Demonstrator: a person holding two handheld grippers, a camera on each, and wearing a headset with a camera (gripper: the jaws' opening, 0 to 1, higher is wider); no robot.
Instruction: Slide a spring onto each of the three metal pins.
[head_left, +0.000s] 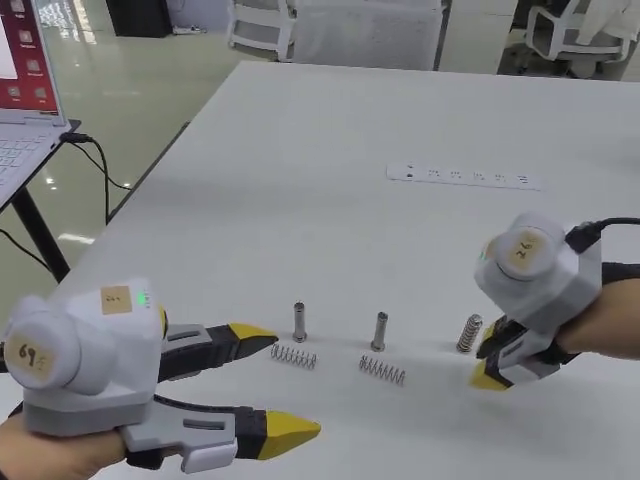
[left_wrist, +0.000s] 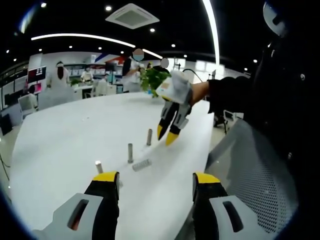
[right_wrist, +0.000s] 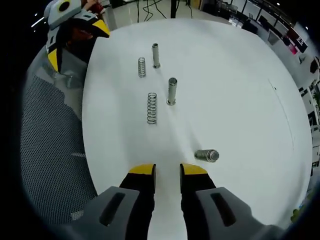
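Looking down from the head view, the left tool (head_left: 290, 385) is nearest, at the near left of the white counter (head_left: 330, 150). Its yellow-tipped jaws are spread wide with nothing between them, and the tips point right toward the row of parts. Over on the right, the right tool (head_left: 490, 366) sits low by the counter. Its jaws are almost pressed together with just a narrow gap, and it isn't pinching anything; its own view shows bare counter in that gap.

A bit farther out, two loose springs lie flat on the counter. The left spring (head_left: 293, 355) and the middle spring (head_left: 382, 370) each lie just on the near side of a pin.

Right behind them, the three metal pins stand upright in a row. The left pin (head_left: 299, 322) and the middle pin (head_left: 380, 331) are bare. The right pin (right_wrist: 214, 156) already has the third spring (head_left: 468, 336) round it. That one sits just left of the right tool's tips, and I honestly can't tell if they touch.

Farther back, a white power strip (head_left: 465, 177) lies on the counter. Off the far left edge there's an open laptop (head_left: 15, 100) on its own stand, and office chairs (head_left: 265, 25) sit past the far end.
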